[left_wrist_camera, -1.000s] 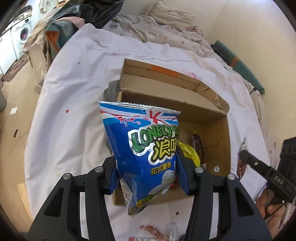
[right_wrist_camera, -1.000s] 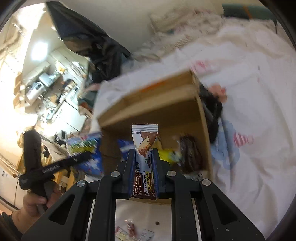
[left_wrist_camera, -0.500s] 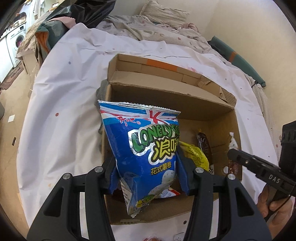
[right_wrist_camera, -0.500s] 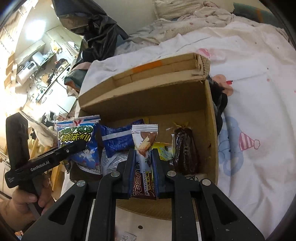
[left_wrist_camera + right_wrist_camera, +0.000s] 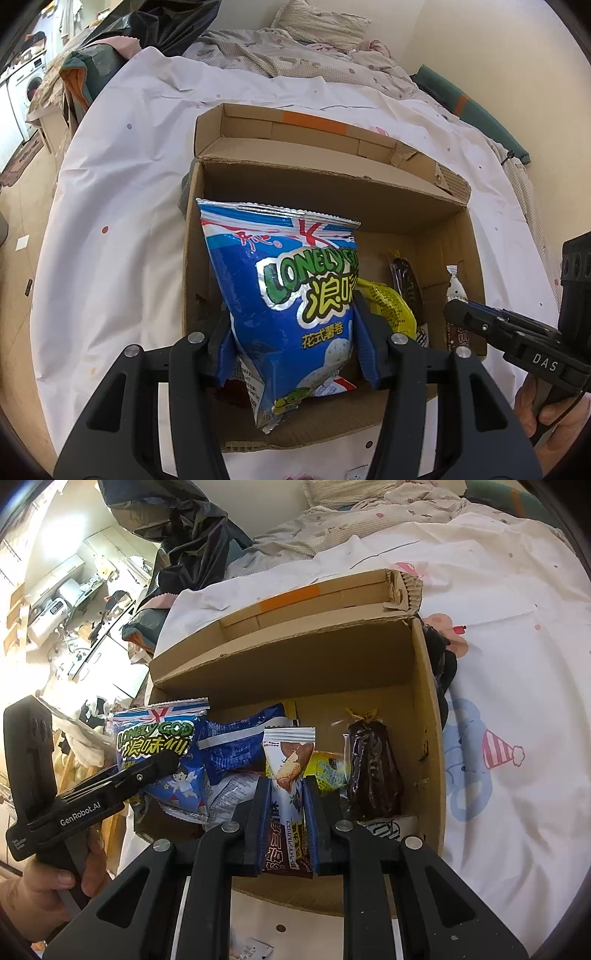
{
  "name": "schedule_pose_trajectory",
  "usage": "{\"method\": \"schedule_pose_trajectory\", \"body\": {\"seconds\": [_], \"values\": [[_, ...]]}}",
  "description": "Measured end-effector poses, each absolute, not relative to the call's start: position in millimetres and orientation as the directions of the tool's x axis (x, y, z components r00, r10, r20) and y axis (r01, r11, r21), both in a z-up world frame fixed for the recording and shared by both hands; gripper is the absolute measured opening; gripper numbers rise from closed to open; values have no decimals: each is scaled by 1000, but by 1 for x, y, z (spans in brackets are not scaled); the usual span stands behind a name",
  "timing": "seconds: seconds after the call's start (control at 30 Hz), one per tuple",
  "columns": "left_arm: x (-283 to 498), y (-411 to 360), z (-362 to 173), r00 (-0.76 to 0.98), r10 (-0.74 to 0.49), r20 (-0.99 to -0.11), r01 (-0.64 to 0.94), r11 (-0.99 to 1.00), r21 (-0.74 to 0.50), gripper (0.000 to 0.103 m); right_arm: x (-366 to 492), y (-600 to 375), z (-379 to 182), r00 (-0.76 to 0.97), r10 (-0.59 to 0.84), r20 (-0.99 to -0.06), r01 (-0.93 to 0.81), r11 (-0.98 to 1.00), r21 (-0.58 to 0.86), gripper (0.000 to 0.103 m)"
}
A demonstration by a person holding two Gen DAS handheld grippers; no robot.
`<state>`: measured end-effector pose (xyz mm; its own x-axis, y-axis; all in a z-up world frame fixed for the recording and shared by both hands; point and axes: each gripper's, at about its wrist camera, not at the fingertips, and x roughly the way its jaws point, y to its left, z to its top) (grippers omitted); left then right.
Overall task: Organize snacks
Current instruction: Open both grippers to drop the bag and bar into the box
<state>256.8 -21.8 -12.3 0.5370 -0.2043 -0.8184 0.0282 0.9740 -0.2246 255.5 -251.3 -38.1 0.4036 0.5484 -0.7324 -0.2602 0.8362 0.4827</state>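
My left gripper [image 5: 291,343] is shut on a blue "Lonely God" chip bag [image 5: 291,291] and holds it upright over the left half of an open cardboard box [image 5: 332,184]. My right gripper [image 5: 286,812] is shut on a slim brown and white chocolate biscuit pack [image 5: 288,771] and holds it over the box's [image 5: 424,709] front right part. The chip bag [image 5: 159,746] and left gripper also show at the left of the right wrist view. Inside the box lie a dark brown wrapped cake [image 5: 373,768], a yellow packet [image 5: 388,306] and a blue packet [image 5: 236,746].
The box sits on a white bedsheet [image 5: 122,206] with small prints. Pillows and rumpled bedding [image 5: 306,48] lie behind it, with a black bag [image 5: 173,524] at the back left. A few small wrappers [image 5: 251,949] lie on the sheet in front of the box.
Both grippers have moved forward over the box with their snacks still held. The box now looks larger and closer in both views.
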Motion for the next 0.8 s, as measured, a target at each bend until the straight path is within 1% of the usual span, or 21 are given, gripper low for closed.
{"method": "schedule_pose_trajectory", "body": {"seconds": [0.1, 0.13, 0.2, 0.27, 0.33, 0.37, 0.43, 0.47, 0.5, 0.53, 0.57, 0.6, 0.7, 0.8], "values": [[256, -23, -13, 532, -203, -822, 33, 975, -219, 51, 256, -250, -39, 397, 550, -735, -261, 835, 484, 21], [256, -24, -12, 529, -202, -824, 38, 976, -215, 53, 256, -249, -40, 393, 549, -738, -262, 836, 483, 21], [255, -26, -11, 527, -201, -826, 49, 977, -207, 60, 257, -249, -41, 391, 549, -739, -258, 836, 484, 21], [254, -27, -10, 531, -188, -826, 47, 980, -192, 76, 257, -249, -41, 388, 560, -732, -258, 829, 497, 22], [252, -27, -8, 542, -177, -822, 41, 982, -184, 82, 258, -250, -41, 392, 559, -730, -255, 829, 498, 22], [251, -26, -7, 546, -176, -819, 40, 982, -185, 82, 258, -250, -41, 394, 559, -730, -254, 829, 498, 22], [252, -24, -5, 547, -172, -819, 37, 983, -182, 82, 259, -252, -41, 391, 564, -727, -245, 826, 508, 26], [252, -24, -5, 548, -169, -819, 34, 983, -180, 82, 259, -253, -41, 389, 571, -723, -240, 821, 518, 34], [252, -23, -4, 550, -166, -818, 31, 983, -179, 82, 259, -256, -41, 392, 579, -715, -232, 814, 532, 44], [251, -22, -4, 555, -164, -815, 27, 983, -180, 82, 259, -258, -40, 401, 583, -707, -229, 811, 539, 50], [250, -22, -3, 560, -163, -812, 26, 983, -180, 82, 258, -259, -39, 410, 584, -701, -226, 809, 542, 60], [249, -21, -1, 568, -158, -808, 25, 984, -175, 82, 258, -260, -37, 422, 584, -694, -223, 809, 544, 66], [242, -21, 12, 639, -132, -757, 31, 989, -146, 82, 257, -264, -33, 442, 595, -671, -224, 797, 560, 67], [241, -22, 17, 653, -124, -748, 39, 991, -130, 83, 259, -266, -33, 441, 590, -676, -210, 800, 562, 67]]}}
